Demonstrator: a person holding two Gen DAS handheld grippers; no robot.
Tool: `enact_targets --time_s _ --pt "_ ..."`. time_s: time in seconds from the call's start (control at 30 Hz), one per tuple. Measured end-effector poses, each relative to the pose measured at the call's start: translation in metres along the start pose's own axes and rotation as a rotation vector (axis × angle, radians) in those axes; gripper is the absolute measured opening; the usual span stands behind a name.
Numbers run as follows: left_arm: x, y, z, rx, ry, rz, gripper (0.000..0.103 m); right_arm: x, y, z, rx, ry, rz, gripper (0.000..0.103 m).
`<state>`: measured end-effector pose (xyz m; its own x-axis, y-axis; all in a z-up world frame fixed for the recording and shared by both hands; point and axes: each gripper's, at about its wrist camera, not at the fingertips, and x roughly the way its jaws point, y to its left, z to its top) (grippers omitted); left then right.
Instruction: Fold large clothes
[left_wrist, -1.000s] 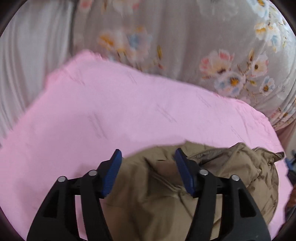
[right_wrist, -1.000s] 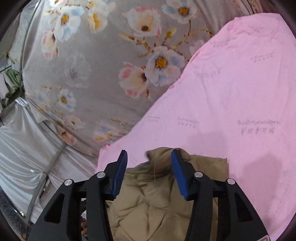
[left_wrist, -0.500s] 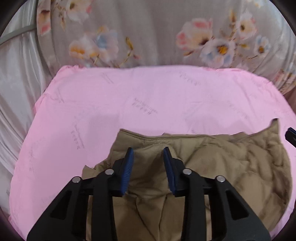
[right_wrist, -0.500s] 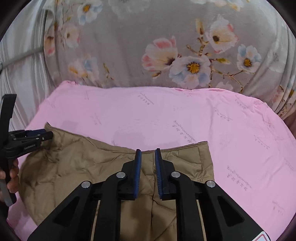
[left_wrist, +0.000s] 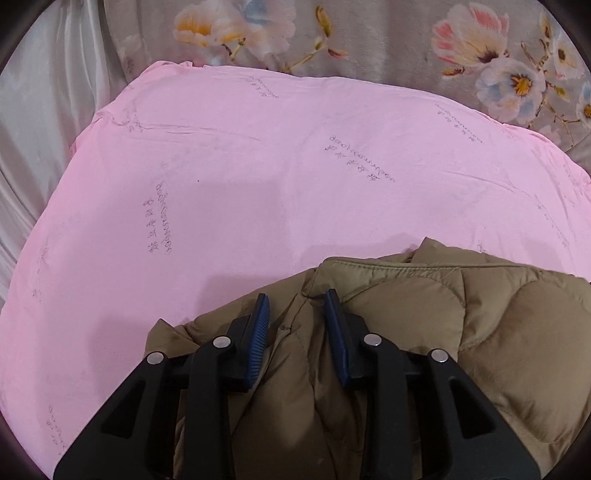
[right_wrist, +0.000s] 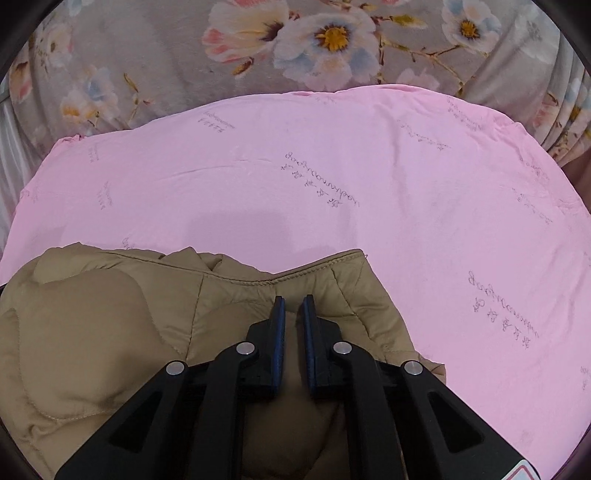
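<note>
A tan quilted jacket (left_wrist: 480, 332) lies bunched at the near edge of a pink sheet (left_wrist: 258, 184). My left gripper (left_wrist: 297, 299) holds a thick fold of the jacket between its blue pads, jaws partly closed around the fabric. In the right wrist view the same jacket (right_wrist: 92, 332) fills the lower left, its stitched hem running across. My right gripper (right_wrist: 294, 302) is nearly closed and pinches the jacket just behind that hem.
The pink sheet (right_wrist: 406, 203) carries faint printed lettering and spreads ahead of both grippers. A grey floral cover (right_wrist: 295, 44) rises behind it, also in the left wrist view (left_wrist: 406, 40). Pale shiny fabric (left_wrist: 37, 110) hangs at the left.
Both grippers closed on the jacket over the last second. The jacket has been drawn nearer and bunched higher; the left gripper no longer shows in the right wrist view.
</note>
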<state>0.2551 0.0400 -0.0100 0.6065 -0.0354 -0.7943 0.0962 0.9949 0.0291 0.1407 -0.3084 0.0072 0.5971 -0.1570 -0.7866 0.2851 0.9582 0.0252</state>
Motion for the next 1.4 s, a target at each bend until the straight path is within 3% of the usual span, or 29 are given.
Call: enact_targets --time_s 0.6,0.77,0.87,0.97,1.1,1.27,1.4 --pt "0.009 -0.009 -0.007 0.012 -0.046 0.042 0.031 0.012 -0.005 -0.009 0.053 -0.033 0.052 0.007" --pt "0.006 -0.003 -0.003 -0.01 -0.035 0.014 0.031 0.01 -0.009 -0.008 0.066 -0.035 0.067 0.007" --pt "-0.016 0.003 0.002 -0.055 -0.021 -0.009 0.03 -0.013 -0.007 -0.005 0.08 -0.066 0.055 0.018" --pt "-0.061 -0.011 0.008 -0.049 -0.072 -0.079 0.03 -0.049 0.016 -0.003 0.054 -0.124 0.114 0.018" --pt "-0.098 -0.067 0.012 0.051 -0.091 -0.127 0.03 -0.061 0.069 -0.004 -0.037 -0.132 0.17 0.018" --pt "-0.077 -0.11 -0.004 0.099 -0.052 -0.079 0.031 -0.04 0.115 -0.02 -0.111 -0.092 0.161 0.018" --pt "-0.058 -0.113 -0.019 0.096 -0.065 -0.028 0.032 -0.02 0.121 -0.037 -0.119 -0.076 0.13 0.016"
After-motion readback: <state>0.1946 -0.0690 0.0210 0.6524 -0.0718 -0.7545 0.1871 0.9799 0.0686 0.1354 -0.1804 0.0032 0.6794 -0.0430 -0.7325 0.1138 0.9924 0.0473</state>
